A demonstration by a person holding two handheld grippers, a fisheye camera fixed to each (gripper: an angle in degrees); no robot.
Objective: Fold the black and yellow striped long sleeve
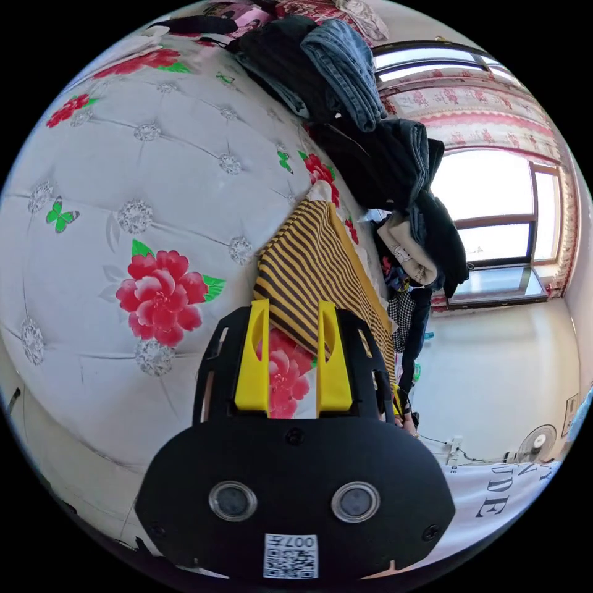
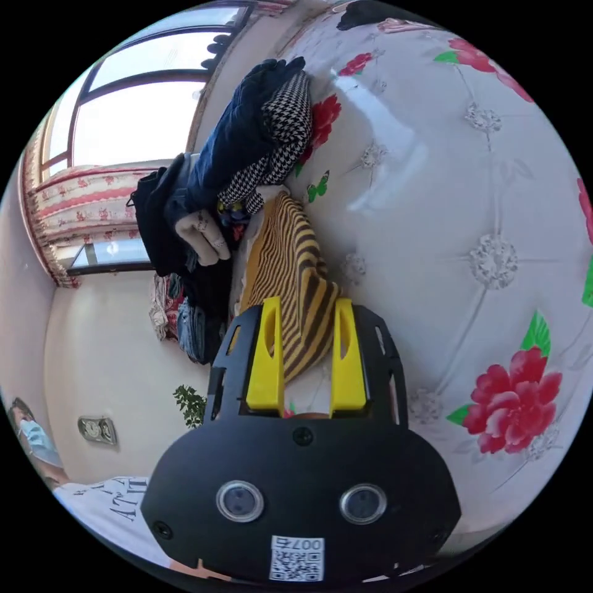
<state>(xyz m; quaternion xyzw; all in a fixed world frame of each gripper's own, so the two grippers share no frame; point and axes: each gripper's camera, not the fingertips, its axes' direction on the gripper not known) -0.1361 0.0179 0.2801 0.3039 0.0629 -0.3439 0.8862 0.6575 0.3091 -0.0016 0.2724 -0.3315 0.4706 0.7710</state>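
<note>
While both of your hand-held grippers sit with jaws spread and nothing between them, the striped long sleeve (image 1: pixel 315 272) lies on the floral quilted bed (image 1: pixel 123 185), already bunched into a narrow, partly folded strip right beside a heap of dark clothes (image 1: pixel 370 136). Your left hand-held gripper (image 1: pixel 294 312) hovers at one end of the strip, over its corner edge; your right hand-held gripper (image 2: pixel 307 309) straddles the other end, where the cloth rises into a hump in the right gripper view. The main risk, as I judge it, is closing on that hump and catching only the top layer, so the fold slides apart when you lift. A second risk is the heap: it sits touching or just beside the shirt's far edge, and a dangling piece could get pinched along with the stripes or dragged onto them. The quilt looks slippery and puffy, so a shallow bite may also grab bedcover instead of shirt. I cannot tell where the sleeves lie within the strip.
</note>
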